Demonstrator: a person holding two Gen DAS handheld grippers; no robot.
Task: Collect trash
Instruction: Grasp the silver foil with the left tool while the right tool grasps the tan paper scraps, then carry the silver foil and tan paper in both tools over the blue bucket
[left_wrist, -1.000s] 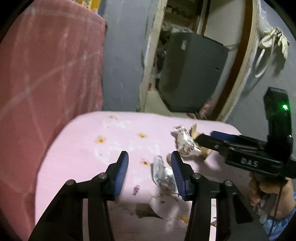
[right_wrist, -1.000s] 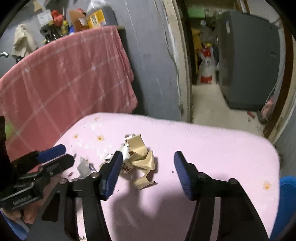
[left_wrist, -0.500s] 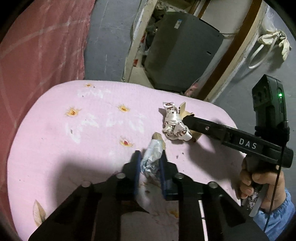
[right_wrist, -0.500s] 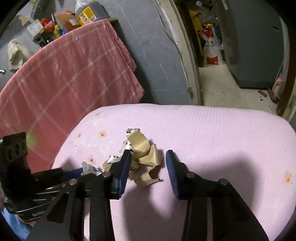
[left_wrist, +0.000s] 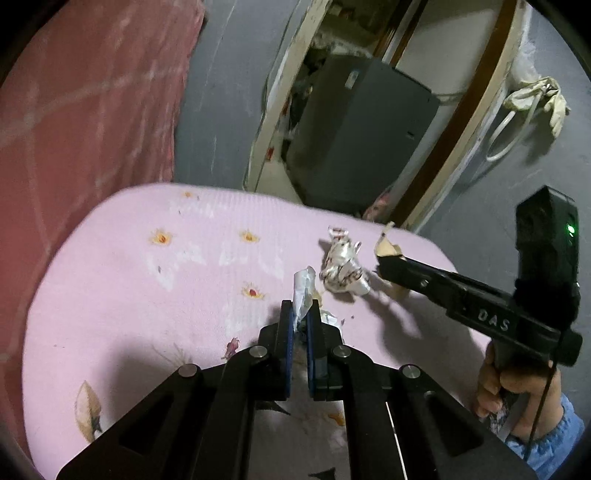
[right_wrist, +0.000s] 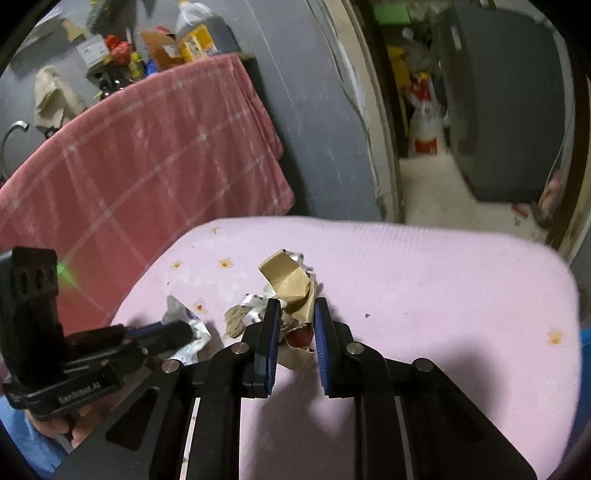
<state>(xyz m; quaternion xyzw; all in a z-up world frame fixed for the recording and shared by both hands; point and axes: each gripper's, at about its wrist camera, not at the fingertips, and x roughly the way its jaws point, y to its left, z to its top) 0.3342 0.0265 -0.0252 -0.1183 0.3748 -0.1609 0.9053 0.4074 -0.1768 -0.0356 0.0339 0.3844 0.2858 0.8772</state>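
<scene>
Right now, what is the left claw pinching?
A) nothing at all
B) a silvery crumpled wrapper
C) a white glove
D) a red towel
B: the left claw is shut on the silvery crumpled wrapper, which sticks up from between its blue pads above the pink cover.

We see a pink cloth (left_wrist: 122, 280) spread over the bench, rounded at its corners and printed with small orange flowers (left_wrist: 161, 236), with a faded leaf motif (left_wrist: 88, 410) near its front edge. On it lies a crumpled silver-white wrapper (left_wrist: 341, 271), with tan paper scraps (right_wrist: 286, 277) in a loose heap touching it. Just beside these sits a thin crinkled foil wrapper (left_wrist: 303, 286). Dark crumbs (right_wrist: 367, 315) dot the cloth nearby.
</scene>
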